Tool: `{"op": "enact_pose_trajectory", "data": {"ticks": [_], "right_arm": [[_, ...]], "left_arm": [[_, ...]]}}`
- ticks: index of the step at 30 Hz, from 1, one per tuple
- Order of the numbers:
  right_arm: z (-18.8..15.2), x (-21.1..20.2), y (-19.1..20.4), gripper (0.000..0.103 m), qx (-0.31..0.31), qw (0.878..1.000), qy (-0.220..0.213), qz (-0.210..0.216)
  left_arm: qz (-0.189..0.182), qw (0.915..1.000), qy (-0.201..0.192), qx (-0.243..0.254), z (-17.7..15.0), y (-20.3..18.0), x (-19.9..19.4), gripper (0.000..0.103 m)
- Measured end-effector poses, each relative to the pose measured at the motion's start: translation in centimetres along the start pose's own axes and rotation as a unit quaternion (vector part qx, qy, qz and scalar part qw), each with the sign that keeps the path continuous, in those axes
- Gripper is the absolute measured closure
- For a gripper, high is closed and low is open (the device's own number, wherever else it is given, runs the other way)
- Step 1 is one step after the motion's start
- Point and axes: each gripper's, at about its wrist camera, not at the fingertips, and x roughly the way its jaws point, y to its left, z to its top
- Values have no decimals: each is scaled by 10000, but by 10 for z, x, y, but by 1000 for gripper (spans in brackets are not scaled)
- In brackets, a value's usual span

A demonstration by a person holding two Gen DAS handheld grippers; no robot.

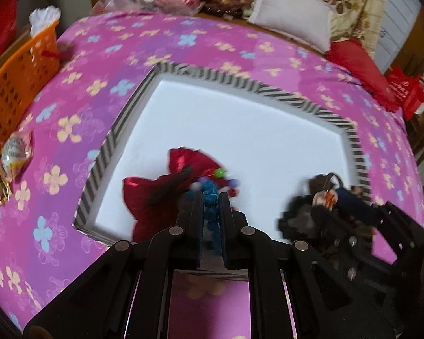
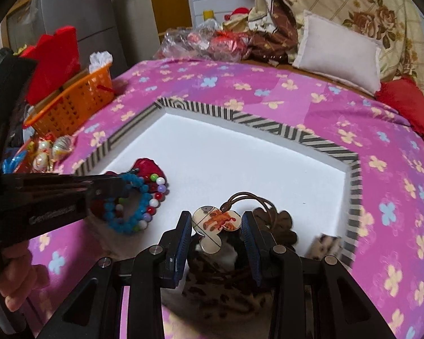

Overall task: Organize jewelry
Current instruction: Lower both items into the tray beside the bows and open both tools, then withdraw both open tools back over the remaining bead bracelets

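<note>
Left wrist view shows your left gripper (image 1: 210, 206) clenched on a blue bead bracelet (image 1: 210, 197), its jaws nearly together with the beads pinched between them, low over the near left part of the striped-rim tray (image 1: 226, 75) that lies on the pink flowered bed cover (image 1: 198, 45). From the right wrist view you can see that bracelet looped with a second bracelet of mixed coloured beads (image 2: 155, 195), and just beyond them a red satin pouch (image 2: 145, 166) lying on the tray's white floor. Your right gripper (image 2: 216, 231) is grasping a flower-shaped pendant (image 2: 214, 226) on a brown cord (image 2: 240, 197); its jaws stand partly apart with the pendant across the gap, and a dark leaf-shaped piece (image 2: 279, 223) sits just right of it at the tray's near edge. Whether the pads truly press on the pendant or on the leopard-print cloth (image 2: 240, 291) beneath it, you cannot quite tell. As a judgement, the task is early to midway: the pieces are gathered at the near side of the tray, but nothing is laid out separately, and most of the white floor is bare. What is left for you is to set the bracelets down apart, place the pendant with its cord untangled, and deal with the pouch.
</note>
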Motion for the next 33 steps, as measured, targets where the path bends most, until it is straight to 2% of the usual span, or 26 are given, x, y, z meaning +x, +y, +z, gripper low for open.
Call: {"op": "enact_pose_trajectory", "data": {"ticks": [5, 8, 9, 10, 12, 16, 18, 20, 22, 25, 28, 33], "right_arm": [[-1, 27, 1, 68, 23, 9997, 230, 34], [-4, 31, -1, 68, 90, 9998, 197, 45], [-5, 32, -2, 65, 126, 9997, 201, 60], [-5, 31, -3, 57, 173, 9996, 209, 97], [-6, 26, -4, 51, 232, 9995, 148, 158], [-9, 11, -6, 50, 301, 9994, 52, 185], [-12, 1, -6, 50, 362, 9991, -13, 217], [-15, -11, -7, 50, 419, 9988, -95, 220], [-19, -21, -7, 49, 475, 9985, -167, 229], [-27, -40, -7, 43, 585, 9976, -278, 249], [-38, -57, -4, 43, 657, 9968, -383, 258], [-57, -80, 4, 40, 647, 9967, -443, 184]], "left_arm": [[68, 9999, 103, -71, -3, 13, 12, 94], [104, 9998, 121, -68, -5, 15, 16, 94], [108, 9998, 135, -68, -7, 16, 18, 94], [114, 9998, 141, -69, -8, 16, 18, 94], [135, 9998, 134, -78, -9, 16, 19, 94], [141, 9998, 86, -92, -11, 17, 15, 92], [156, 9998, 52, -62, -13, 15, 11, 83], [124, 9999, 18, -58, -16, 14, 7, 68], [107, 9999, -21, -58, -19, 13, 1, 62], [153, 9998, -116, -4, -25, 11, -10, 58], [233, 9994, -232, 57, -34, 9, -23, 51], [367, 9983, -432, 127, -49, 6, -43, 46]]}}
